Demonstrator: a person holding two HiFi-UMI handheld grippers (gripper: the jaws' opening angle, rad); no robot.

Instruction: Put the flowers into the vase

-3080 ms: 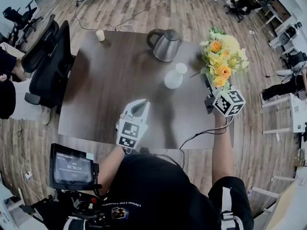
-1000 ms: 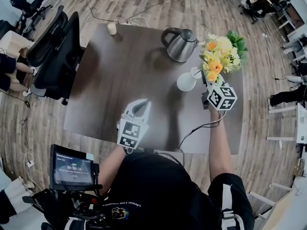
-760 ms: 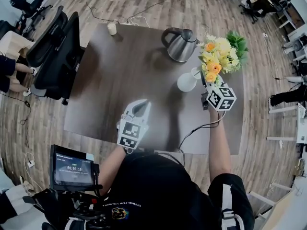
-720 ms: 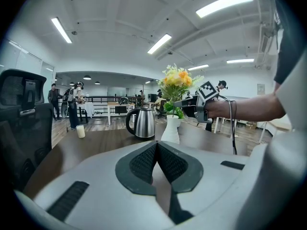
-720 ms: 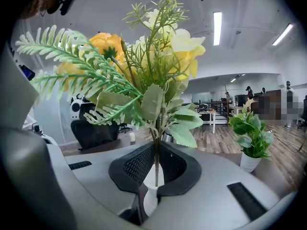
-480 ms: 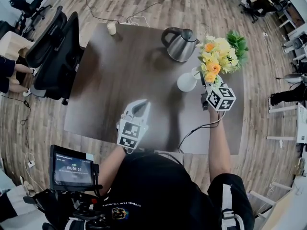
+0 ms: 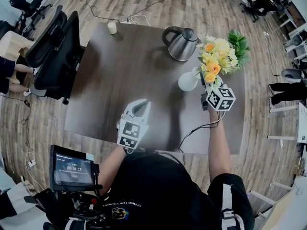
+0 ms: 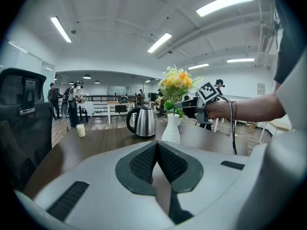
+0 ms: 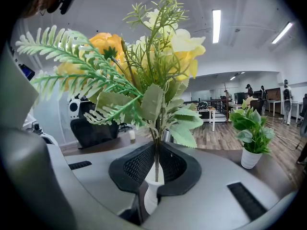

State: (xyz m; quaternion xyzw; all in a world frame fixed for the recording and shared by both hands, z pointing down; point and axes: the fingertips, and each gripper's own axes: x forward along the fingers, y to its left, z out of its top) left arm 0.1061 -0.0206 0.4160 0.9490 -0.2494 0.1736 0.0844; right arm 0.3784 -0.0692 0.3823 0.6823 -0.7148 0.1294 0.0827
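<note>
Head camera steeply down over the table (image 7: 124,90), gripper cameras low along their jaws, all sharing the vase (image 7: 187,82).

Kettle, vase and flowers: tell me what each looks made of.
The kettle looks like brushed steel, by its dull silver sheen, with a black, probably plastic handle. The vase: likely glazed ceramic, smooth opaque white. The flowers seem artificial, plastic or fabric: stiff, evenly coloured leaves on a thin straight stem.

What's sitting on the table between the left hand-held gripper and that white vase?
Nothing: in the head view only bare dark brown table lies between the left hand-held gripper and the white round-bodied vase.
</note>
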